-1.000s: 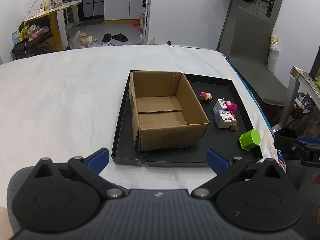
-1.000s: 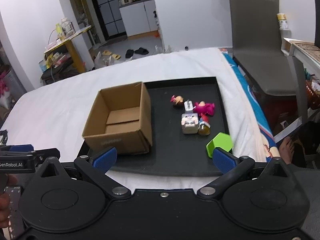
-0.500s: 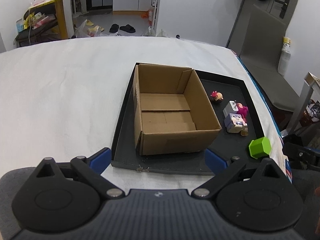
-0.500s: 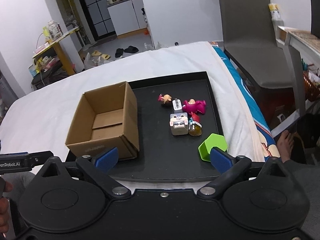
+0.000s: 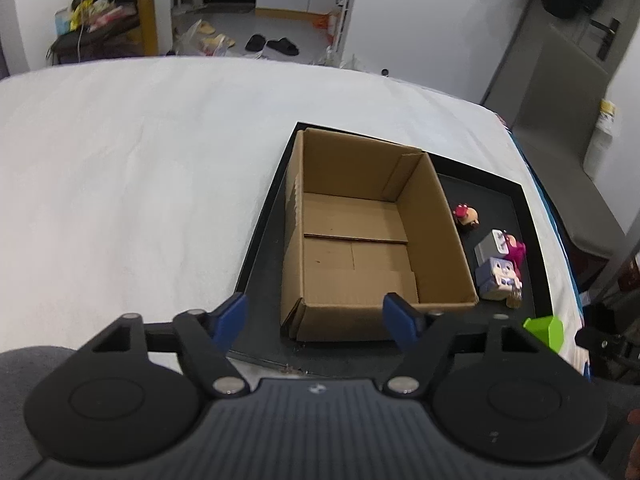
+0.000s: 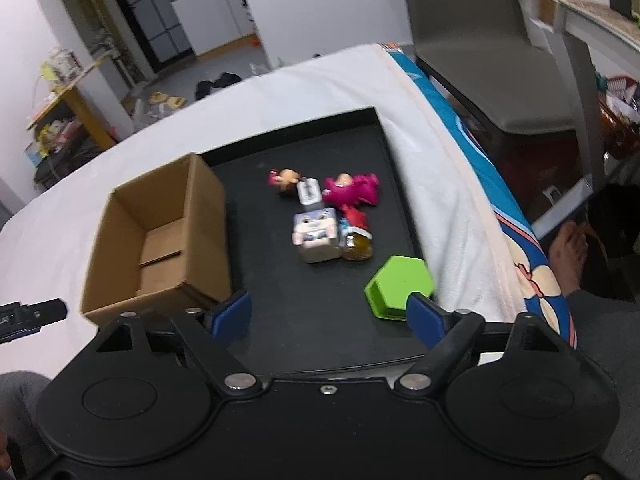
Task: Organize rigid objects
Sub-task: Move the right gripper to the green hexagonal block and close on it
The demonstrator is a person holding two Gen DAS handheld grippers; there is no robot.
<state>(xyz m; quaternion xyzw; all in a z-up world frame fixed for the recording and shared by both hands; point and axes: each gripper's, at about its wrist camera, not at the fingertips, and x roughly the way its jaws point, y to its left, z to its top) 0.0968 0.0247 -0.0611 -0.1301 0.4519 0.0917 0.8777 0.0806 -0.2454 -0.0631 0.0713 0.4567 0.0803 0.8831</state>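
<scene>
Two claws are hovering released, jaws just narrowing with nothing between: left claw (image 5: 314,318) over the empty box (image 5: 360,236), right claw (image 6: 330,314) near the green hexagon (image 6: 400,286) on the tray (image 6: 320,320).

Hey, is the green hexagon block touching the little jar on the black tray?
Apart. The right wrist view shows bare black tray between the green hexagon block and the little jar, so they do not meet.

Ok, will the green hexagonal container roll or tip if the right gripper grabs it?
The green hexagonal container looks like stiff plastic, probably light. It rests on its side on the black tray, so its flat facets should resist rolling, though a nudge might flip it.
</scene>
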